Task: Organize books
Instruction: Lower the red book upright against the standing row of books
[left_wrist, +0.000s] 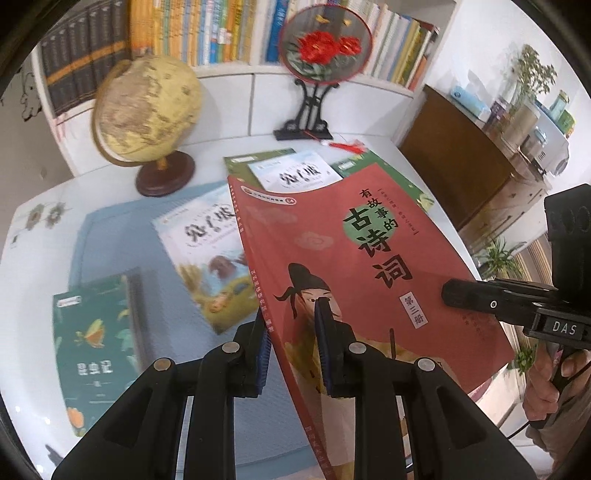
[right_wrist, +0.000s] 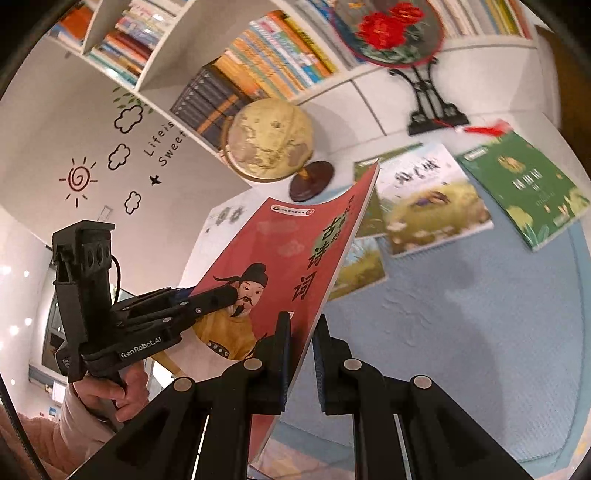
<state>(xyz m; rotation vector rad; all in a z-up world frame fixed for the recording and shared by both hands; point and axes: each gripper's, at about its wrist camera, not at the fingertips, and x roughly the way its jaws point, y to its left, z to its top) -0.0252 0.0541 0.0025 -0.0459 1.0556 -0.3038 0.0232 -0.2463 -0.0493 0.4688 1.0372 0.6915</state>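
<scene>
At the far left of the left wrist view, a dark green paperback with a butterfly on its cover (left_wrist: 98, 347) lies flat on the pale blue mat (left_wrist: 110, 236) that covers the white desk (left_wrist: 33, 266). Behind it stands a yellowish globe on a round dark wooden base (left_wrist: 147, 110), in front of a white bookcase packed with upright books (left_wrist: 207, 33). Next comes a white-covered picture book with a meadow scene (left_wrist: 210, 258), also flat on the mat.

In the middle, the left claw (left_wrist: 291, 354) is clamped on the spine edge of a thin red paperback showing a robed man in a black hat (left_wrist: 369, 258); this book is lifted off the desk and tilted, with 1 blue pad on each face. Past its top edge, 3 more books lie partly overlapped, green, white and green (left_wrist: 288, 170), and behind them a round embroidered fan with red flowers on a black stand (left_wrist: 325, 48).

On the right, the right claw (right_wrist: 301, 354) is clamped on the red book's opposite edge. A hand (left_wrist: 546, 387) grips its handle. A brown wooden cabinet (left_wrist: 461, 147) stands beyond the desk.
</scene>
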